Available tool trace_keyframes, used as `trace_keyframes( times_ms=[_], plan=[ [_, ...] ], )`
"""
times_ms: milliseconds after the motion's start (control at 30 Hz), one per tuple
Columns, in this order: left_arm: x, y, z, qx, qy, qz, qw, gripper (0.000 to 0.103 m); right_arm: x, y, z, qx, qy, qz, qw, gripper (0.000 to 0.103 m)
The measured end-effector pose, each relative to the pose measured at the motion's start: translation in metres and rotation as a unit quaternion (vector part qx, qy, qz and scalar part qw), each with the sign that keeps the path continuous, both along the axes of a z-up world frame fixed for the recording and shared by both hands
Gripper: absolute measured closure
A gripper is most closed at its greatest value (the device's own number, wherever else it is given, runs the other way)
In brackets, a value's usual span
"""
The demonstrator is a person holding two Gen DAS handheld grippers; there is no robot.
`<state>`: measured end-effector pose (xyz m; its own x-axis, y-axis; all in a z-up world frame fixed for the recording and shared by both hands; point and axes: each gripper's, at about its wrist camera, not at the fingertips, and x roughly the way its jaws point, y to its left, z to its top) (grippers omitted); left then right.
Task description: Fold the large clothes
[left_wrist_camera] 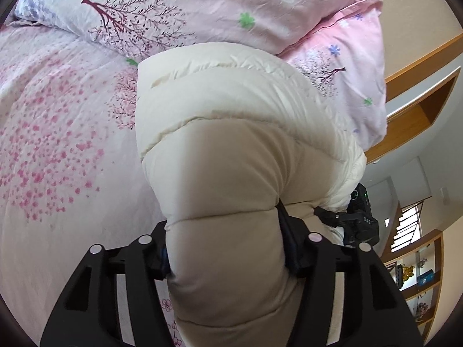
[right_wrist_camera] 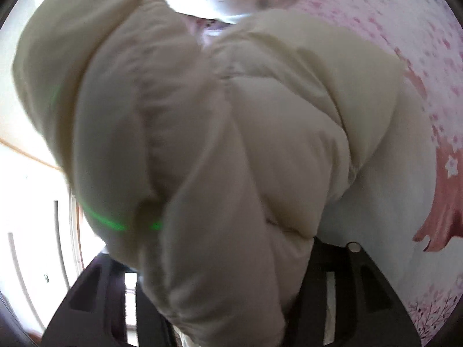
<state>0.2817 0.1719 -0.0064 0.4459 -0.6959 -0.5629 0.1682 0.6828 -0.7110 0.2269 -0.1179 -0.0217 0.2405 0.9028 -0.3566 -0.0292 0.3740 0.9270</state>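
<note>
A cream puffer jacket (left_wrist_camera: 231, 121) lies bunched on the bed and runs back between the jaws of my left gripper (left_wrist_camera: 225, 245). Both black fingers (left_wrist_camera: 292, 248) press into its padded roll, which narrows where they hold it. In the blurred right wrist view the same jacket (right_wrist_camera: 260, 115) fills the frame and passes between the jaws of my right gripper (right_wrist_camera: 228, 274). It covers the left finger there, and the right finger (right_wrist_camera: 318, 263) sits against the fabric. The right gripper's black body (left_wrist_camera: 360, 219) shows just beyond the jacket's right side.
A pink floral duvet (left_wrist_camera: 58, 144) covers the bed. Two patterned pillows (left_wrist_camera: 173, 8) (left_wrist_camera: 347, 66) lie beyond the jacket. A wooden headboard ledge (left_wrist_camera: 419, 92) and wall shelves (left_wrist_camera: 419, 277) with small items stand at the right.
</note>
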Motion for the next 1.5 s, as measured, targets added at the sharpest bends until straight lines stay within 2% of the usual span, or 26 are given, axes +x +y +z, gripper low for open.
trace_keyframes(
  times_ms=[67, 100, 133, 233, 267, 300, 367, 400, 433, 533, 600, 633, 667, 733, 833, 900, 967, 1000, 1067, 1100, 1133, 1200, 1300, 1367, 1433, 1500],
  plan=[
    [-0.001, -0.002, 0.003, 0.001, 0.002, 0.002, 1.0, 0.041, -0.003, 0.0, 0.001, -0.01, -0.001, -0.006, 1.0, 0.048],
    [0.003, -0.007, 0.009, 0.005, 0.0, 0.006, 1.0, 0.041, -0.012, -0.002, 0.007, -0.033, -0.004, -0.016, 0.999, 0.038],
    [-0.001, -0.005, 0.014, 0.013, -0.006, 0.011, 0.9998, 0.041, -0.019, -0.005, 0.014, -0.057, -0.01, -0.028, 0.998, 0.033],
    [-0.019, -0.001, 0.038, 0.056, -0.051, 0.036, 0.9965, 0.041, -0.056, -0.02, 0.043, -0.138, -0.06, -0.089, 0.985, 0.027],
    [-0.031, -0.001, 0.051, 0.085, -0.08, 0.049, 0.9919, 0.041, -0.067, -0.023, 0.05, -0.161, -0.077, -0.108, 0.978, 0.027],
    [-0.041, -0.002, 0.059, 0.108, -0.103, 0.058, 0.9871, 0.041, -0.085, -0.026, 0.064, -0.199, -0.108, -0.139, 0.964, 0.028],
    [-0.068, -0.011, 0.078, 0.152, -0.155, 0.065, 0.974, 0.041, -0.118, -0.021, 0.085, -0.261, -0.175, -0.174, 0.933, 0.037],
    [-0.08, -0.017, 0.084, 0.164, -0.174, 0.061, 0.969, 0.041, -0.139, -0.011, 0.096, -0.29, -0.214, -0.175, 0.916, 0.046],
    [-0.094, -0.027, 0.09, 0.178, -0.196, 0.053, 0.9628, 0.04, -0.155, -0.001, 0.101, -0.303, -0.243, -0.163, 0.907, 0.053],
    [-0.122, -0.048, 0.091, 0.202, -0.227, 0.024, 0.9525, 0.038, -0.197, 0.036, 0.107, -0.323, -0.299, -0.117, 0.89, 0.066],
    [-0.135, -0.063, 0.085, 0.211, -0.236, -0.003, 0.9485, 0.037, -0.223, 0.063, 0.101, -0.334, -0.321, -0.093, 0.881, 0.067],
    [-0.139, -0.068, 0.082, 0.216, -0.238, -0.012, 0.9469, 0.037, -0.217, 0.055, 0.1, -0.342, -0.325, -0.085, 0.878, 0.067],
    [-0.141, -0.075, 0.077, 0.227, -0.24, -0.024, 0.9435, 0.037, -0.215, 0.068, 0.094, -0.355, -0.325, -0.078, 0.873, 0.067],
    [-0.142, -0.083, 0.068, 0.253, -0.246, -0.033, 0.9352, 0.036, -0.189, 0.053, 0.085, -0.377, -0.315, -0.069, 0.868, 0.067],
    [-0.136, -0.085, 0.055, 0.26, -0.235, -0.044, 0.9357, 0.036, -0.182, 0.027, 0.06, -0.406, -0.281, -0.052, 0.868, 0.068],
    [-0.13, -0.087, 0.046, 0.266, -0.23, -0.051, 0.9346, 0.036, -0.17, 0.033, 0.048, -0.416, -0.275, -0.043, 0.866, 0.067],
    [-0.125, -0.091, 0.037, 0.277, -0.228, -0.049, 0.9322, 0.035, -0.168, 0.033, 0.054, -0.416, -0.274, -0.031, 0.866, 0.067],
    [-0.124, -0.091, 0.035, 0.276, -0.229, -0.049, 0.9322, 0.032, -0.16, 0.029, 0.062, -0.401, -0.273, -0.029, 0.874, 0.065],
    [-0.125, -0.092, 0.035, 0.267, -0.236, -0.051, 0.9331, 0.024, -0.14, 0.006, 0.084, -0.352, -0.275, -0.07, 0.892, 0.047],
    [-0.125, -0.092, 0.035, 0.259, -0.238, -0.053, 0.9345, 0.021, -0.129, -0.009, 0.092, -0.332, -0.274, -0.105, 0.897, 0.026],
    [-0.125, -0.091, 0.035, 0.253, -0.24, -0.054, 0.9358, 0.02, -0.119, -0.025, 0.102, -0.311, -0.267, -0.145, 0.9, 0.021],
    [-0.127, -0.091, 0.036, 0.245, -0.244, -0.055, 0.9367, 0.014, -0.09, -0.046, 0.112, -0.288, -0.239, -0.19, 0.907, 0.022],
    [-0.131, -0.094, 0.036, 0.244, -0.25, -0.055, 0.9355, 0.01, -0.043, -0.062, 0.113, -0.254, -0.201, -0.22, 0.92, 0.026],
    [-0.133, -0.095, 0.036, 0.242, -0.251, -0.054, 0.9356, 0.009, -0.014, -0.061, 0.105, -0.234, -0.176, -0.22, 0.931, 0.036],
    [-0.132, -0.094, 0.036, 0.236, -0.251, -0.054, 0.9371, 0.007, 0.003, -0.056, 0.094, -0.229, -0.157, -0.205, 0.939, 0.077],
    [-0.134, -0.094, 0.038, 0.229, -0.255, -0.052, 0.9379, 0.007, 0.021, -0.052, 0.082, -0.246, -0.129, -0.21, 0.937, 0.084]
  ],
)
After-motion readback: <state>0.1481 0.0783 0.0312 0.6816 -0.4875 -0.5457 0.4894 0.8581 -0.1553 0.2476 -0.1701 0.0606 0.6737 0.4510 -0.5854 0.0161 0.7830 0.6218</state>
